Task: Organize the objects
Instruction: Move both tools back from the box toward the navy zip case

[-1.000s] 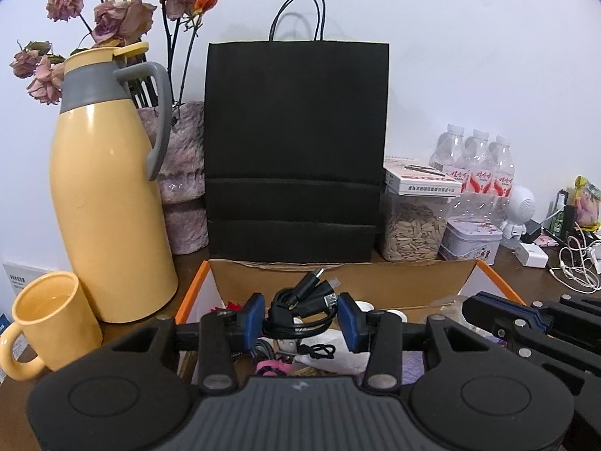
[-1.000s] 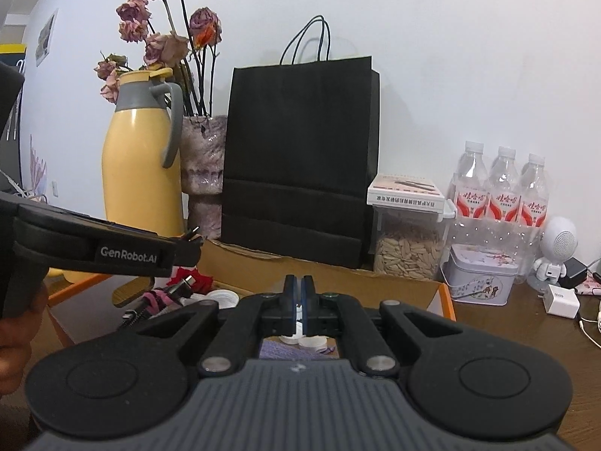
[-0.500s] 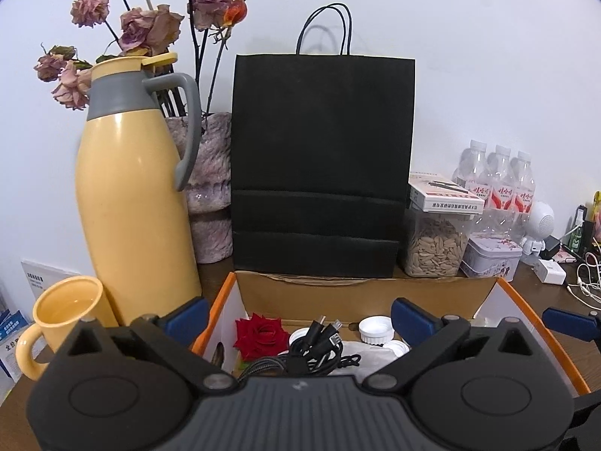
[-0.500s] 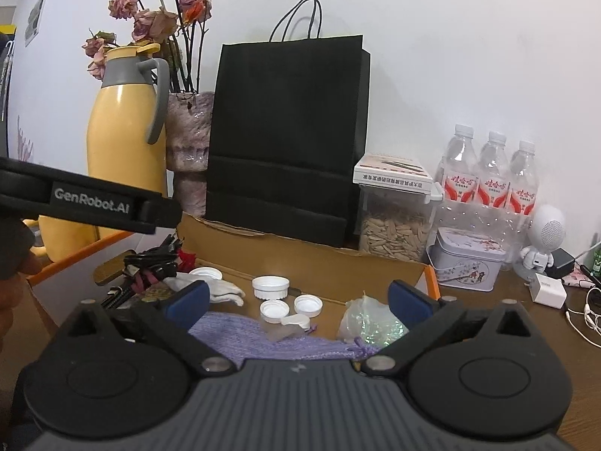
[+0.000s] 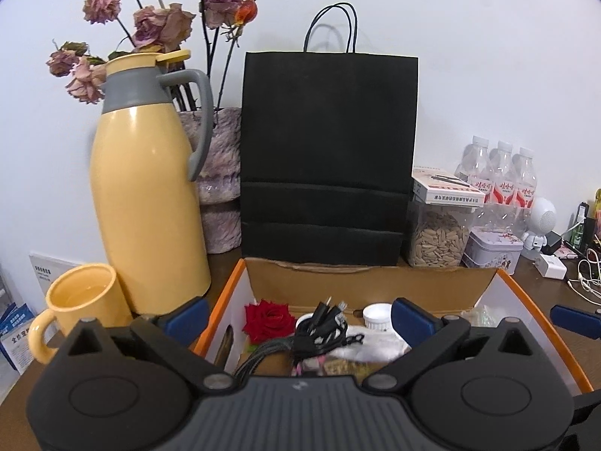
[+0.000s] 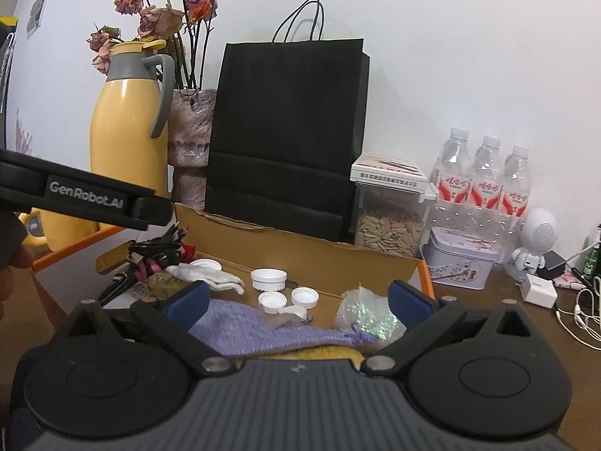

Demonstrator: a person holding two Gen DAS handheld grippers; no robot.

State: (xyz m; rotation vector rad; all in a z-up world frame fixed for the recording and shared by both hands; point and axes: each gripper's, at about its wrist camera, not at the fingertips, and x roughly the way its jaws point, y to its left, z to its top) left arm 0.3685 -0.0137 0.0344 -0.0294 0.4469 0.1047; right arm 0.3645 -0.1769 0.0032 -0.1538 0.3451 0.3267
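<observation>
An open cardboard box (image 5: pixel 368 282) with orange edges holds the objects. In it lie a bundle of black cables (image 5: pixel 319 329), a red rose (image 5: pixel 268 317), a white glove (image 6: pixel 210 277), several white bottle caps (image 6: pixel 268 278), a purple knitted pouch (image 6: pixel 255 329) and a clear glittery bag (image 6: pixel 366 310). My left gripper (image 5: pixel 298 317) is open and empty above the box's near left side, over the cables. My right gripper (image 6: pixel 296 302) is open and empty above the box's near right side, over the pouch. The left gripper's arm shows in the right wrist view (image 6: pixel 86 197).
Behind the box stand a yellow thermos jug (image 5: pixel 150 195), a yellow mug (image 5: pixel 80 306), a vase of dried roses (image 5: pixel 219 173), a black paper bag (image 5: pixel 326 158), a jar of seeds (image 5: pixel 437 238), a tin (image 6: pixel 462 261), water bottles (image 6: pixel 482 180), a white robot figure (image 6: pixel 535 240), and chargers with cables (image 6: pixel 539 289).
One second ago my left gripper held the cable bundle and my right was shut. Both opened; the cables now lie in the box, and both grippers drew back.
</observation>
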